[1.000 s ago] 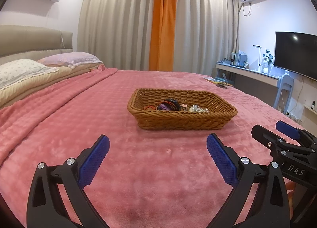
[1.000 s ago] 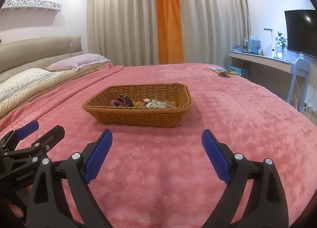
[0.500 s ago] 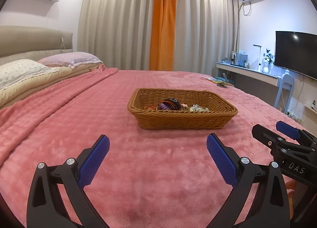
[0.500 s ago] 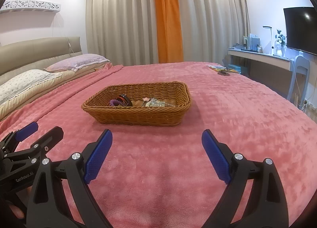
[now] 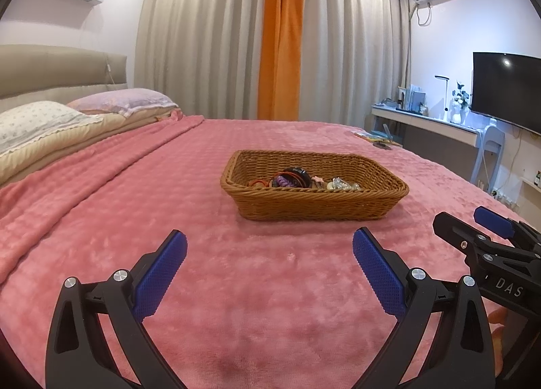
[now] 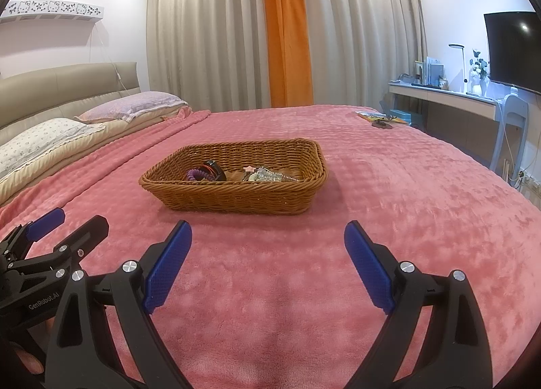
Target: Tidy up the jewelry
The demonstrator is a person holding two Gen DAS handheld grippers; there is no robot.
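A wide bed covered by a pink plush blanket (image 5: 118,220) fills both views. The left gripper (image 5: 269,243) hovers low over the blanket with its two blue-padded fingers (image 5: 159,274) spread wide apart and nothing between them. The right gripper (image 6: 268,236) hovers beside it, just to its right, at about the same height; its blue-padded fingers (image 6: 368,274) are also spread wide and hold nothing.

Ahead of both grippers, apart from their fingertips, a brown wicker basket (image 5: 314,209) rests on the blanket. From the left gripper it lies ahead and slightly to the right; from the right gripper it lies ahead and slightly to the left.

The jewelry sits inside the basket, on its floor. A purple coiled band (image 6: 197,174) lies at the left, touching a black round piece (image 6: 216,169) with a thin red band (image 5: 258,182) beside it. To the right of these are a small pink star-shaped piece (image 6: 251,169) and a heap of pale, shiny pieces (image 6: 267,176) too small to tell apart.

Far to the left of the grippers, two pillows (image 5: 125,101) lean by a beige padded headboard (image 6: 67,84). Straight ahead, beyond the bed, hang grey curtains (image 5: 209,33) with an orange curtain (image 5: 280,33) in the middle. Far to the right stand a white desk (image 6: 446,94) and a dark television (image 5: 507,88).
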